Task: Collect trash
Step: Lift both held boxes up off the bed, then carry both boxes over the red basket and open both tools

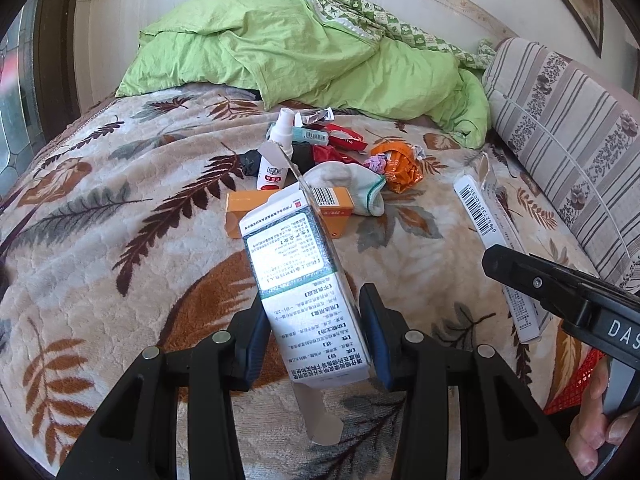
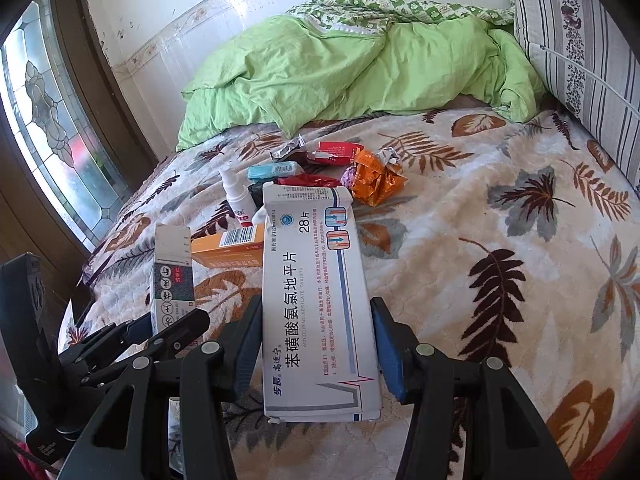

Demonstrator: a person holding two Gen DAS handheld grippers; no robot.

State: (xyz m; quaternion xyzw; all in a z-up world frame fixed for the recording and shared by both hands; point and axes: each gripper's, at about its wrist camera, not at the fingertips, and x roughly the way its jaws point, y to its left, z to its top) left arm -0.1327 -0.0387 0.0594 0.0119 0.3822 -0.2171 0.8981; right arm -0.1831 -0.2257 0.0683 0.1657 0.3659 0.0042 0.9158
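Note:
My left gripper [image 1: 316,344] is shut on a green-and-white medicine box [image 1: 296,276], held above the bed; the box also shows in the right wrist view [image 2: 172,280]. My right gripper [image 2: 318,348] is shut on a long white tablet box [image 2: 316,304], which shows in the left wrist view [image 1: 492,232]. Ahead on the blanket lies a trash pile: an orange box [image 1: 240,216], a white spray bottle [image 1: 274,156], a white sock [image 1: 352,188], an orange wrapper [image 1: 400,168], red wrappers [image 1: 340,140] and a teal box [image 2: 272,171].
The bed has a leaf-print blanket [image 1: 120,240]. A green duvet [image 1: 300,56] is bunched at the far end. A striped cushion [image 1: 568,128] lines the right side. A window [image 2: 52,120] is on the left. A red mesh basket [image 1: 580,384] shows at lower right.

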